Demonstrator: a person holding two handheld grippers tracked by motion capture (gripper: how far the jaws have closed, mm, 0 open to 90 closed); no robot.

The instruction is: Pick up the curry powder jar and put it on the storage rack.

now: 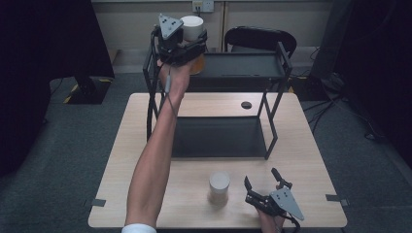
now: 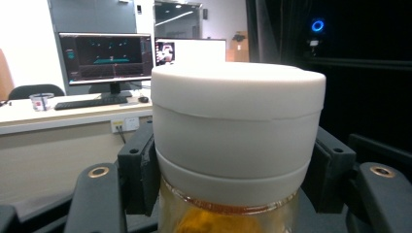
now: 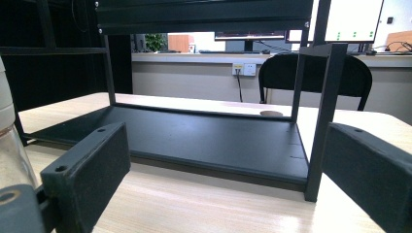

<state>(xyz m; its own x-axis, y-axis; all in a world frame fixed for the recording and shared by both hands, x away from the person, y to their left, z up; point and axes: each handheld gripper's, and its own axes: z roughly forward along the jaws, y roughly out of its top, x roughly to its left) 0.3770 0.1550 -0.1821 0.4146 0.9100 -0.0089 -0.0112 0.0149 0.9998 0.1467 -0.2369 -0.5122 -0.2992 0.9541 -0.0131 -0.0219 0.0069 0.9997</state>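
The left gripper view shows amber contents under the white lid of the held jar (image 2: 238, 141), hidden in the high view. There are 2 white-lidded jars, 2 grippers and 1 black shelf rack (image 1: 272, 73). The left gripper (image 1: 187, 41) clamps 1 jar at the rack's far-left top; the right gripper (image 1: 262, 187) rests spread and empty beside the near jar (image 1: 219, 188).

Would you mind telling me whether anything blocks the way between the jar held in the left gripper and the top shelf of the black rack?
Nothing visible does. The left gripper holds the white-lidded jar above the left end of the top shelf, which looks bare.
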